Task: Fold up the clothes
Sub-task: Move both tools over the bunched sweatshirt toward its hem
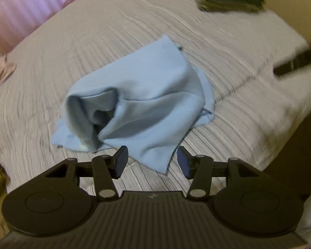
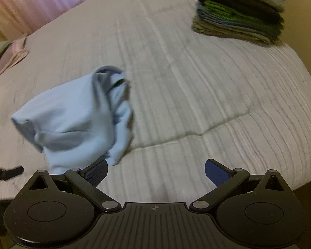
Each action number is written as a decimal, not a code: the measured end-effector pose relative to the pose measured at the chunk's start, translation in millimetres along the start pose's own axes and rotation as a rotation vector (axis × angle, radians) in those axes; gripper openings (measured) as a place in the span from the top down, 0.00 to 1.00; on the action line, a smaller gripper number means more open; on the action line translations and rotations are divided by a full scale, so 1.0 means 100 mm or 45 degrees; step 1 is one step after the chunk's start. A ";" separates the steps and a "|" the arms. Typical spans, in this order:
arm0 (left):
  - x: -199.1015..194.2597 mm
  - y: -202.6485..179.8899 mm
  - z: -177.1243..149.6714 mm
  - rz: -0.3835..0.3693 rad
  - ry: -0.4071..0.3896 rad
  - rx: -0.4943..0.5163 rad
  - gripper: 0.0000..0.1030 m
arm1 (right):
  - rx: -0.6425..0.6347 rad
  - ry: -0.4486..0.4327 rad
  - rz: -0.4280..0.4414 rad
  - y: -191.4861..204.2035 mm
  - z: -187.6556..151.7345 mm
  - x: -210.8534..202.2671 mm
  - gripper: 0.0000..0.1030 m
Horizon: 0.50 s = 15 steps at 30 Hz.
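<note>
Bed [image 2: 197, 95] carrying folded stack [image 2: 238, 12] far right: that part looking done. Blue garment [image 1: 139, 108] lying crumpled mid-bed, awaiting folding. Left tool [image 1: 152, 160] hovering spread at its near edge, gripping nothing; right tool [image 2: 156, 170] gaping wide, empty.

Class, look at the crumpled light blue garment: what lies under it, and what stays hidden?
The light blue garment rests on the ribbed grey bedspread. Its folds hide the bedspread beneath and its own lower layers; whether anything else lies underneath cannot be seen.
</note>
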<state>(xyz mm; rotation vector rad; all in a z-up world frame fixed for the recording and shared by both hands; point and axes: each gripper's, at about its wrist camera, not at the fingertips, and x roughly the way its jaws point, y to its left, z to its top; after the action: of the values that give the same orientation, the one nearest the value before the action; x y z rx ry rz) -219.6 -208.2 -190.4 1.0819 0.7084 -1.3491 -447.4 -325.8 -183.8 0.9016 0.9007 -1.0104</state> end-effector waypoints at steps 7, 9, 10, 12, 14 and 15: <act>0.67 -0.48 -0.15 0.066 -0.012 0.282 0.53 | 0.118 0.051 -0.098 -0.40 -0.05 0.14 0.01; 0.83 -0.55 -0.16 0.100 -0.035 0.339 0.53 | 0.142 0.063 -0.117 -0.46 -0.09 0.17 0.01; 0.90 -0.59 -0.17 0.116 -0.047 0.367 0.53 | 0.148 0.073 -0.119 -0.47 -0.11 0.20 0.01; 1.06 -0.65 -0.18 0.150 -0.070 0.424 0.53 | 0.160 0.092 -0.124 -0.48 -0.15 0.24 0.01; 1.22 -0.72 -0.19 0.184 -0.094 0.481 0.53 | 0.156 0.120 -0.127 -0.46 -0.19 0.31 0.01; 1.30 -0.76 -0.20 0.201 -0.106 0.510 0.53 | 0.148 0.128 -0.129 -0.44 -0.20 0.34 0.01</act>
<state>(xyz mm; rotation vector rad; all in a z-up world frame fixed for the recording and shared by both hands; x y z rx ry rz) -271.6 -234.9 -330.2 1.3577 0.2876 -1.4223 -483.9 -329.2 -230.5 1.0197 0.9878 -1.1215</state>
